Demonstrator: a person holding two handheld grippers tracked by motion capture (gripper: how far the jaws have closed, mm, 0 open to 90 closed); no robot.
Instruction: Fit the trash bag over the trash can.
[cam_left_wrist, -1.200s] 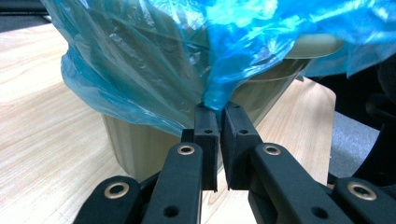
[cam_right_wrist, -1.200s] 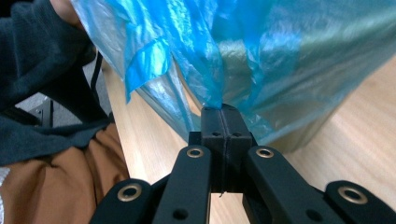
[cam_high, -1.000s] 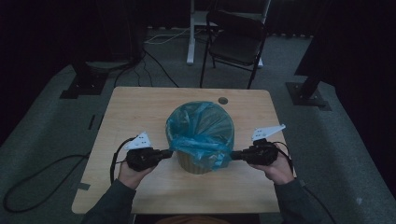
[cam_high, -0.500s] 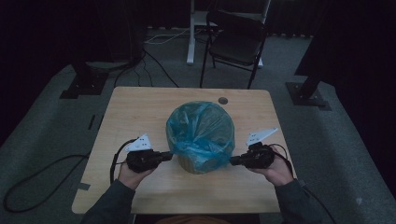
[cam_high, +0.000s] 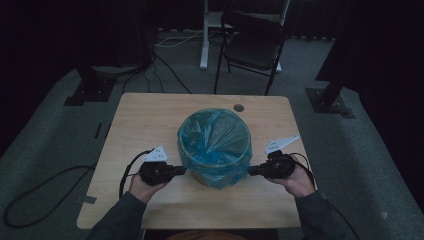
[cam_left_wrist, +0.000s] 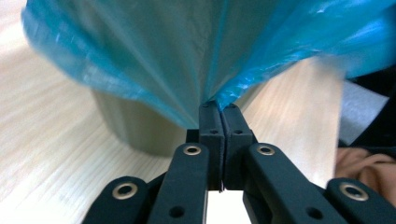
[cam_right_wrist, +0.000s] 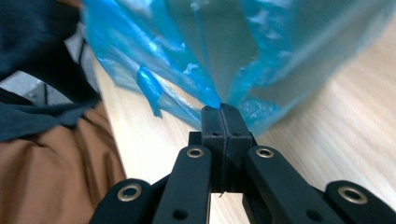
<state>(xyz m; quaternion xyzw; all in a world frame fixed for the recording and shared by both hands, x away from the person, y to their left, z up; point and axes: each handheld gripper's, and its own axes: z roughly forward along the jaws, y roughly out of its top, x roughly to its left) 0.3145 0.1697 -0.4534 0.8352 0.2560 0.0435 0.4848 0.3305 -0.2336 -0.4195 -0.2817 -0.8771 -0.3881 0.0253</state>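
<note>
We've got the left gripper (cam_left_wrist: 218, 108) pressed together on a fold of the blue bag (cam_left_wrist: 196, 51), jaw tips closed flat with the film fanning up out of them. Right gripper (cam_right_wrist: 222, 110) same story: jaws squeezed tight, pinching the bag's skirt on the opposite side.

In the high view our left gripper (cam_high: 181, 171) sits at the bag's lower-left edge, right gripper (cam_high: 252, 171) at its lower-right, both low near the tabletop. Each is held in a hand, left hand (cam_high: 146, 184) and right hand (cam_high: 296, 181), forearms coming in from the bottom.

The bag (cam_high: 215, 145) lines a round bin (cam_left_wrist: 140, 128), overhang draped down the outside wall. Bin stands upright, roughly mid-table, a bit toward our side of the wooden table (cam_high: 145, 120).

Beyond the table: a small round hole (cam_high: 239, 107) near the far edge, a folding chair (cam_high: 252, 45) behind it, cables (cam_high: 45, 192) on the grey floor to the left.
</note>
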